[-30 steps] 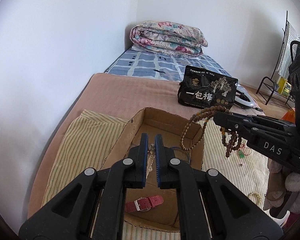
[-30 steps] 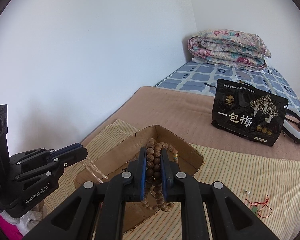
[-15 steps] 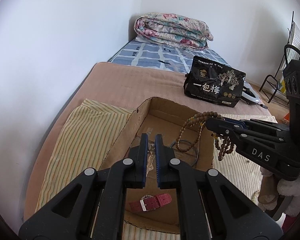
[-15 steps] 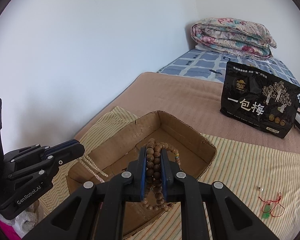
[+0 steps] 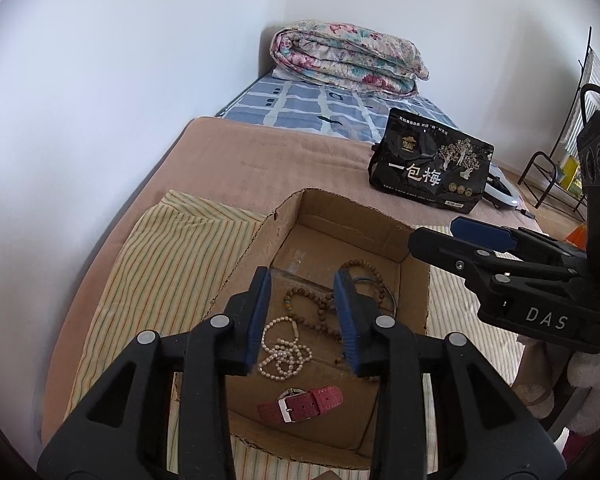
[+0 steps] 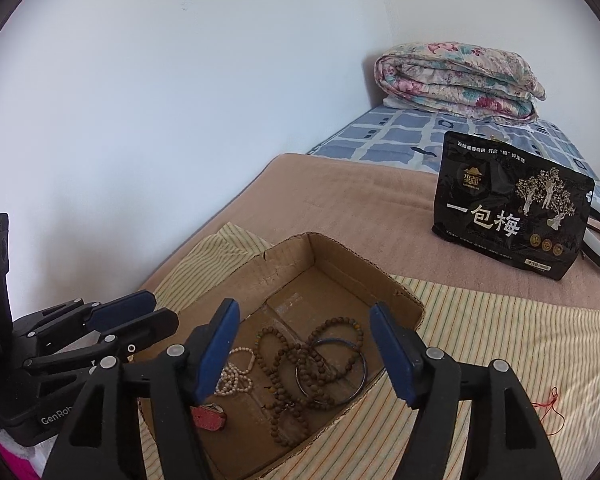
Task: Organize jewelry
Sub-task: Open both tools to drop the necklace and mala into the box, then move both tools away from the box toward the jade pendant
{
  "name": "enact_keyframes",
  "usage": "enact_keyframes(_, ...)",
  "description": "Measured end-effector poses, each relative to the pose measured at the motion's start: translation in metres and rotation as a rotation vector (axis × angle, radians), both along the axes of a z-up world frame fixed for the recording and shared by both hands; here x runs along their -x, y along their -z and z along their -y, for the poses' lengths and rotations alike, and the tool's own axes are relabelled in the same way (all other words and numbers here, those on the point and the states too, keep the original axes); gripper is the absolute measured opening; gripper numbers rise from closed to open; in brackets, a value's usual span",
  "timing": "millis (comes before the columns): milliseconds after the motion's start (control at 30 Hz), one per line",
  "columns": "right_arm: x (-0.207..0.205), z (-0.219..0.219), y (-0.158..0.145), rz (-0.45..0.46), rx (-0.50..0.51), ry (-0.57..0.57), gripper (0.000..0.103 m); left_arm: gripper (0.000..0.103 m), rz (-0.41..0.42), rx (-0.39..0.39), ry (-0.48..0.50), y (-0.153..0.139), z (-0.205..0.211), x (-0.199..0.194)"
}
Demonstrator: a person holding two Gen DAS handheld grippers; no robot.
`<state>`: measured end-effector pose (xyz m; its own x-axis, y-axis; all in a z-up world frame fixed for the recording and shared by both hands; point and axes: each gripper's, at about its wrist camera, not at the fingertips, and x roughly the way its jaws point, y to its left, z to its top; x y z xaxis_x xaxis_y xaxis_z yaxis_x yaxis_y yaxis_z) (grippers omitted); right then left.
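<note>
An open cardboard box (image 5: 332,216) sits on a striped cloth on the bed. On its floor lie a white pearl necklace (image 5: 284,354), a brown wooden bead strand (image 5: 320,312), a thin blue bangle (image 5: 385,294) and a red watch strap (image 5: 300,402). My left gripper (image 5: 302,280) hovers over the box, its jaws opening with nothing between them. My right gripper (image 6: 304,310) hangs above the bead strand (image 6: 284,364) and bangle (image 6: 360,376), its jaws also opening and empty. Each gripper shows in the other's view, the right gripper (image 5: 434,232) and the left gripper (image 6: 162,307).
A black snack bag (image 5: 432,166) stands on the brown blanket beyond the box. A folded floral quilt (image 5: 344,60) lies at the bed's far end. A red cord pendant (image 6: 550,404) rests on the striped cloth (image 6: 480,340) at the right. A white wall runs along the left.
Both grippers opened. The pearl necklace fell from the left one and the wooden beads from the right one, and both now lie in the box.
</note>
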<state>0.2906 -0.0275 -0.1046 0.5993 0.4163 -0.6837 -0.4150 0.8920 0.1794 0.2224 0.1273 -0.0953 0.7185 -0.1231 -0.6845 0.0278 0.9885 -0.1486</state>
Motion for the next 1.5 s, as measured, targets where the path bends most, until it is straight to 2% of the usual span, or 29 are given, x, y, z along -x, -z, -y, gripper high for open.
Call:
enact_keyframes(333, 0.005, 0.006, -0.006, 0.014, 0.007, 0.019, 0.072, 0.032, 0.0, -0.006, -0.009, -0.003, 0.0, 0.002)
enact_keyframes(667, 0.016, 0.025, -0.021, 0.049, 0.03, 0.049, 0.084, 0.032, 0.017, -0.004, 0.01, -0.012, 0.012, 0.012)
enact_keyframes(1067, 0.036, 0.079, -0.043, 0.097, 0.111, 0.102, 0.095, 0.032, 0.034, 0.014, 0.094, -0.021, 0.05, 0.024)
enact_keyframes(1500, 0.047, 0.158, -0.051, 0.092, 0.13, 0.22, 0.095, 0.033, 0.031, 0.026, 0.224, -0.016, 0.113, 0.034)
